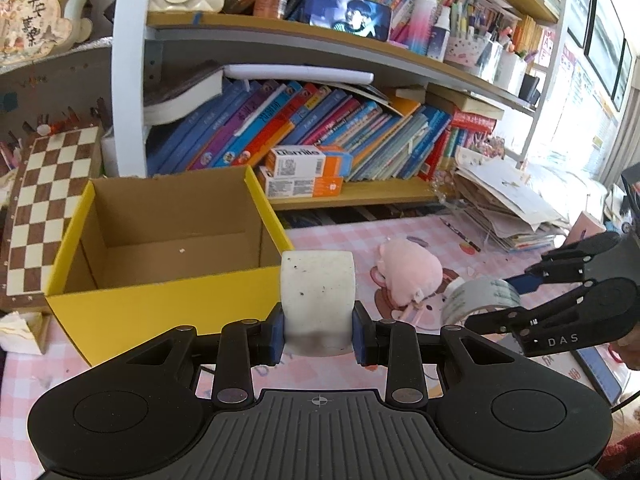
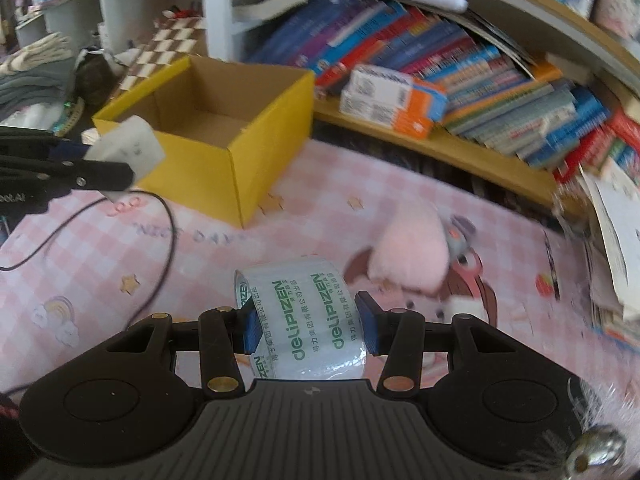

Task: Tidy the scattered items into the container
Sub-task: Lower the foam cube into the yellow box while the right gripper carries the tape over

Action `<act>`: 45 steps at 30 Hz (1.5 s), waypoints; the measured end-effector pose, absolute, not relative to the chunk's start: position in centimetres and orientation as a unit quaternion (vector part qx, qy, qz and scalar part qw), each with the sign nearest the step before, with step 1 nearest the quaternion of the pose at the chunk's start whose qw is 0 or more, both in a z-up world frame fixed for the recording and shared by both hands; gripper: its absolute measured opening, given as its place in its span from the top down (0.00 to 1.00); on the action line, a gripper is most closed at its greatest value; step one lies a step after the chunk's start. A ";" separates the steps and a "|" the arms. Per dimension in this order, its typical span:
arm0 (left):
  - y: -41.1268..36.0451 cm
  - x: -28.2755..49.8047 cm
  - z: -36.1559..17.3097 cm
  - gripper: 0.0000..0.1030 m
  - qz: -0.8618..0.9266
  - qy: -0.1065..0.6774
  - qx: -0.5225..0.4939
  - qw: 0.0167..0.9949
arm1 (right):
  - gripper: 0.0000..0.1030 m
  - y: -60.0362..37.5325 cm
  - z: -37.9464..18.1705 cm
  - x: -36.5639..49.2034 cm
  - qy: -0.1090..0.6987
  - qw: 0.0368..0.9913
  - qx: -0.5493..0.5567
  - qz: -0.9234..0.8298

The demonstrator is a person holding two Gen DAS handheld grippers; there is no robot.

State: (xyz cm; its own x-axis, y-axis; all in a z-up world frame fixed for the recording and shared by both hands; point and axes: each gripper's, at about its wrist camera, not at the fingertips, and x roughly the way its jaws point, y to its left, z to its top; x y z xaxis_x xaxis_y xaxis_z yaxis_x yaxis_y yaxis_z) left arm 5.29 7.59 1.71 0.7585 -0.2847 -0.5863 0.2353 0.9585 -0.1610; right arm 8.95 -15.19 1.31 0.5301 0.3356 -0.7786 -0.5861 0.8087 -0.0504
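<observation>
My left gripper (image 1: 318, 334) is shut on a white eraser-like block (image 1: 318, 292), held just in front of the near right corner of the open yellow cardboard box (image 1: 160, 312). The box looks empty inside. In the right wrist view the block (image 2: 128, 148) hangs at the box's (image 2: 240, 160) near left corner. My right gripper (image 2: 310, 326) is shut on a roll of clear tape (image 2: 308, 316) above the pink checked mat; the roll also shows in the left wrist view (image 1: 480, 296). A pink plush toy (image 1: 408, 276) lies on the mat between box and tape, and also shows in the right wrist view (image 2: 412, 252).
A bookshelf with leaning books (image 1: 320, 128) and orange-white boxes (image 1: 308, 168) runs behind the mat. A chessboard (image 1: 52, 208) leans left of the box. A paper stack (image 1: 512, 204) sits at the right. A black cable (image 2: 160, 240) loops across the mat.
</observation>
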 end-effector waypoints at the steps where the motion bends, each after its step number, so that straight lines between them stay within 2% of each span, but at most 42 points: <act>1: 7.7 5.4 1.8 0.70 -0.138 0.317 -0.036 0.938 | 0.57 -14.8 1.6 9.1 0.399 0.861 -0.157 0.273; 14: 10.9 9.6 3.2 0.70 -0.095 0.292 -0.003 0.952 | 0.58 -9.7 5.0 12.9 0.331 0.874 -0.167 0.315; 23: 13.3 14.6 2.4 0.71 -0.048 0.295 0.022 0.954 | 0.58 -8.6 5.2 14.0 0.325 0.876 -0.152 0.321; 26: 14.1 15.6 1.9 0.71 -0.035 0.303 0.029 0.952 | 0.63 -8.4 5.4 14.7 0.318 0.883 -0.142 0.313; 32: 15.5 16.9 1.4 0.71 -0.017 0.312 0.042 0.949 | 0.65 -5.1 6.1 17.3 0.280 0.892 -0.154 0.321; 38: 16.2 17.7 0.1 0.72 -0.010 0.335 0.043 0.941 | 0.65 -0.7 5.0 20.5 0.259 0.899 -0.154 0.319; 45: 16.0 18.0 -1.7 0.73 -0.021 0.370 0.055 0.927 | 0.65 2.8 0.8 21.5 0.269 0.880 -0.218 0.323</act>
